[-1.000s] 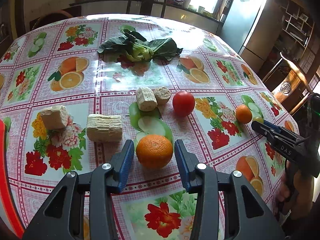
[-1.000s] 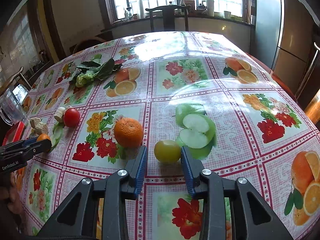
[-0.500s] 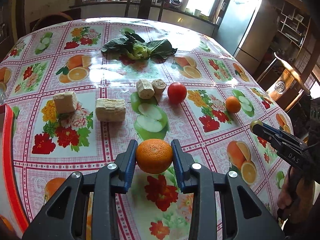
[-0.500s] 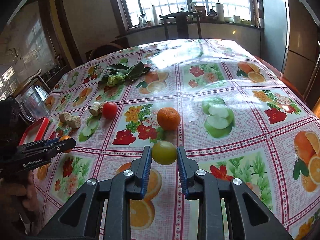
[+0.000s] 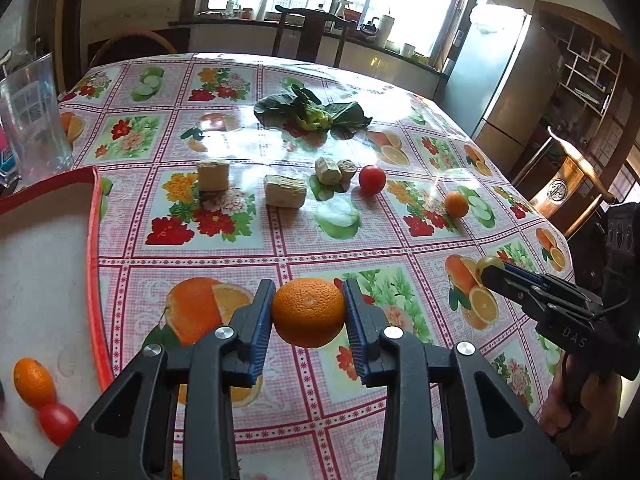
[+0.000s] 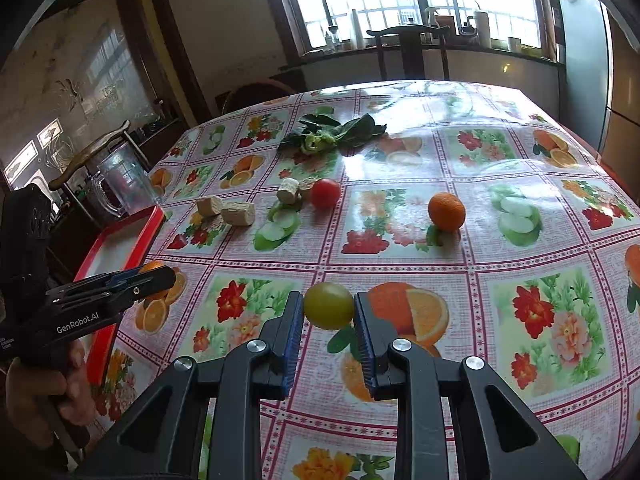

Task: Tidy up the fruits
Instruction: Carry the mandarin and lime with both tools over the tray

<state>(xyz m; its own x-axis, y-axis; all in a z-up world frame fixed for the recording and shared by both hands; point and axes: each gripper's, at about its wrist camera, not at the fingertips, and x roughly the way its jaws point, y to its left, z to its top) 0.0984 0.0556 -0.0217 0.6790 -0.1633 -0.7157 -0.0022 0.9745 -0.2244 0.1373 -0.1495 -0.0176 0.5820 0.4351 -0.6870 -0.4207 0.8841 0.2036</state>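
Table (image 5: 248, 248) under fruit-print oilcloth carries loose produce mid-surface. Red-rimmed tray (image 5: 94, 264) at left edge — likely collection spot, holds small orange (image 5: 34, 376) and tomato (image 5: 58, 422). Left gripper (image 5: 308, 314) clamped on big orange (image 5: 308, 312), lifted near tray. Right gripper (image 6: 328, 307) pinching green fruit (image 6: 329, 306) — carried above table's near edge.

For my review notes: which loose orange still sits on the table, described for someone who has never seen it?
Start at the leafy greens near the table's far side, then come forward past the red tomato. To its right sits the orange, alone, ungripped, round and real, not printed.
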